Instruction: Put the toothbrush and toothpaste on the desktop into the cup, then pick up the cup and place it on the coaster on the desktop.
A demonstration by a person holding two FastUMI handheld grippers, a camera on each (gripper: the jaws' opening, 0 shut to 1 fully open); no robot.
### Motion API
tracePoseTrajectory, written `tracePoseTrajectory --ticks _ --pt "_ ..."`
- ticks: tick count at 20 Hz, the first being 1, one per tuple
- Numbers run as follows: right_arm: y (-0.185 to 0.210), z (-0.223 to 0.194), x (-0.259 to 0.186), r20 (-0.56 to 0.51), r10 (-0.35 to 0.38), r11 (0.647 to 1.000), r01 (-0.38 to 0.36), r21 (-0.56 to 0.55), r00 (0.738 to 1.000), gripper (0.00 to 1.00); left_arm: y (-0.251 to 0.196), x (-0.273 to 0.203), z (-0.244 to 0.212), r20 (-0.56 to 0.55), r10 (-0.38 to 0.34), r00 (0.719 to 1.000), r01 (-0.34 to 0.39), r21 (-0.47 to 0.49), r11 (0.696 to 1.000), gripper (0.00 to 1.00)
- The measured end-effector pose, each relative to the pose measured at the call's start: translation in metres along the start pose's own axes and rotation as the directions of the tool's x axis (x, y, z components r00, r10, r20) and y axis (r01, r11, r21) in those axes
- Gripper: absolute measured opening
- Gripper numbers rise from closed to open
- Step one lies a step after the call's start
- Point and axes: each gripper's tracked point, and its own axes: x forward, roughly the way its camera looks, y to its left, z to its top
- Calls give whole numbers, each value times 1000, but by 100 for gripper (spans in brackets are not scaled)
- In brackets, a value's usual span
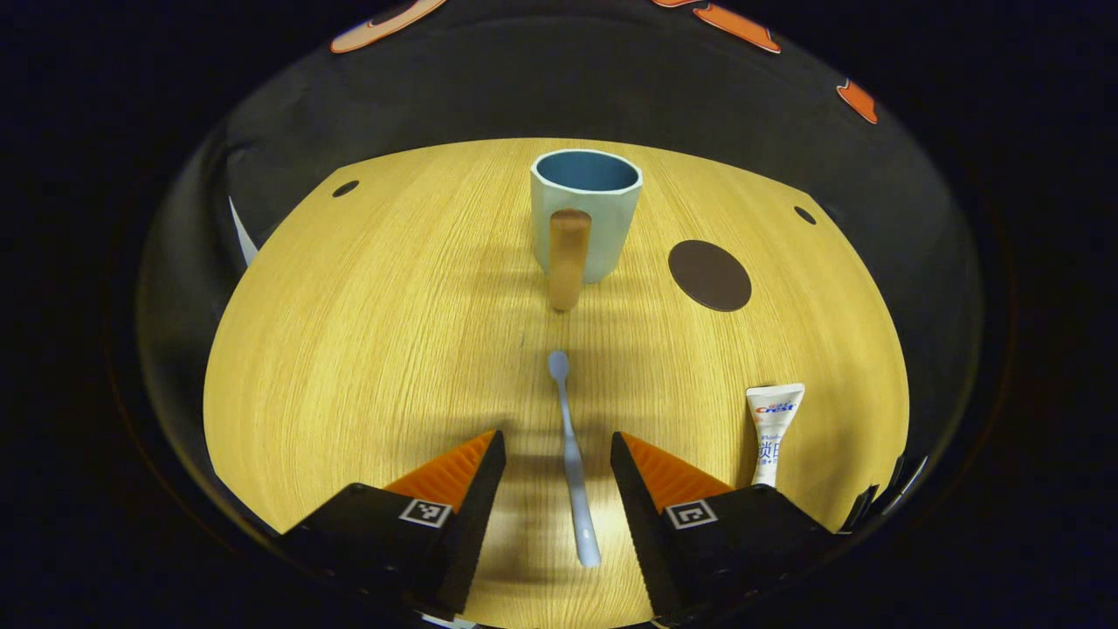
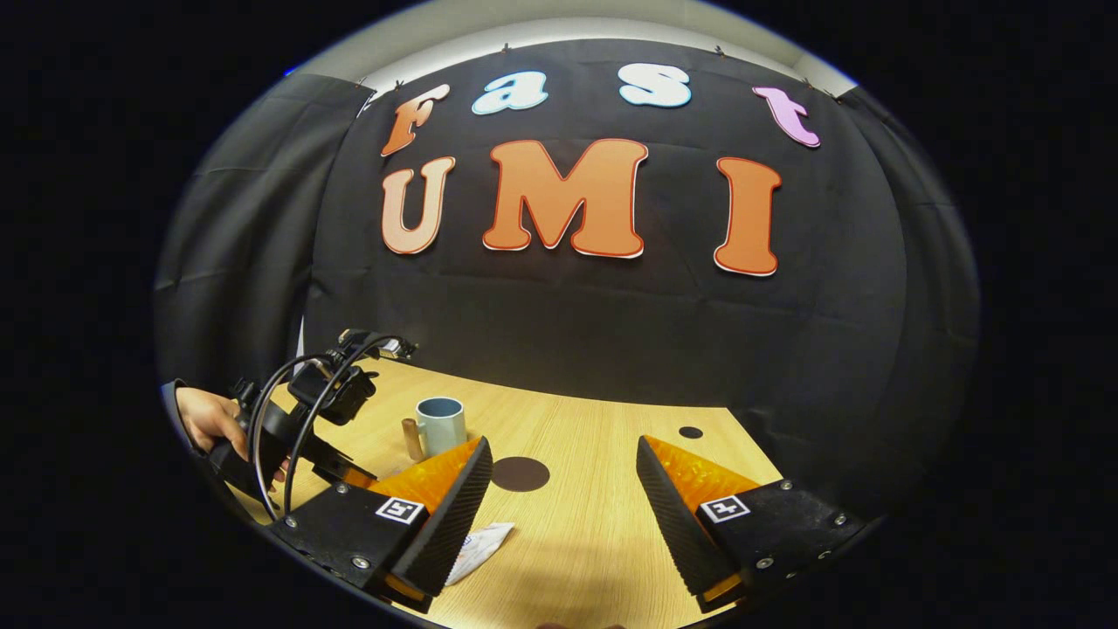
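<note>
On the wooden desktop point(image 1: 367, 332), seen from the left gripper view, the left gripper point(image 1: 557, 454) is wide open and holds nothing. The toothbrush point(image 1: 572, 454) lies between its fingers, untouched, pointing to 12 o'clock at the cup point(image 1: 585, 210). The coaster point(image 1: 709, 275) is at 1 o'clock. The toothpaste point(image 1: 771, 432), printed "Crest", lies at 3 o'clock. The right gripper point(image 2: 563, 467) is open and empty.
</note>
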Motion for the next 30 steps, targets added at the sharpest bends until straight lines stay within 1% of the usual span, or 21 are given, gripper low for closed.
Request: tracePoseTrajectory --ticks 1,2,3,5,6,7,8,9,11,13,15,16,18,19,21,22,24,27,28,30 --pt "1 -4 1 -10 0 1000 0 3 1000 100 -1 0 -2 -3 7 1000 -7 6 1000 70" --pt "2 -8 3 -23 2 1000 -1 8 1000 99 -1 0 -2 -11 16 1000 -16 2 1000 69" --pt "5 -14 4 -39 7 1000 -6 13 999 99 -2 1 -4 -22 19 1000 -19 -2 1000 49" --pt "12 -25 7 -73 18 1000 -16 20 997 99 -2 5 -8 -46 22 999 -22 -17 1000 31" --pt "16 -30 9 -92 21 1000 -20 21 996 99 -2 3 -10 -57 17 998 -19 -30 999 30" --pt "19 -36 11 -112 24 1000 -22 22 993 99 -3 9 -14 -70 11 997 -14 -43 999 26" --pt "23 -43 11 -138 27 999 -24 22 990 99 -4 10 -16 -85 2 996 -6 -51 999 18" --pt "28 -51 12 -166 33 999 -29 26 986 99 -5 12 -15 -77 -7 997 3 -60 998 12" --pt "38 -68 14 -230 43 999 -36 35 972 99 -7 11 -15 -81 -15 997 11 -55 998 15" --pt "46 -86 17 -303 46 999 -35 41 952 99 -12 14 -17 -93 -33 995 27 -61 998 16" --pt "56 -106 19 -364 57 998 -44 44 930 99 -14 19 -25 -128 -43 991 34 -70 997 19" --pt "61 -115 20 -394 63 998 -49 44 917 99 -14 18 -19 -105 -51 993 44 -68 997 18" --pt "70 -131 19 -454 68 998 -52 47 889 97 -14 21 -17 -109 -53 993 47 -62 997 10" --pt "74 -139 19 -483 71 997 -52 52 873 95 -16 21 -16 -98 -59 993 54 -51 997 10" --pt "84 -158 17 -538 84 996 -52 75 838 88 -19 21 -16 -98 -74 992 70 -41 997 10" --pt "89 -164 19 -555 96 994 -55 90 826 83 -20 18 -15 -97 -86 992 83 -33 996 10" --pt "101 -169 23 -571 129 990 -75 117 810 78 -20 24 -12 -75 -97 992 96 -10 995 9" --pt "112 -180 25 -603 146 988 -80 134 785 75 -20 23 -8 -58 -116 992 117 9 993 8" --pt "113 -183 26 -614 145 987 -73 141 776 73 -19 23 -7 -52 -117 992 118 20 993 8" --pt "114 -192 31 -639 126 989 -44 142 759 72 -20 28 -5 -31 -118 993 119 41 992 9"
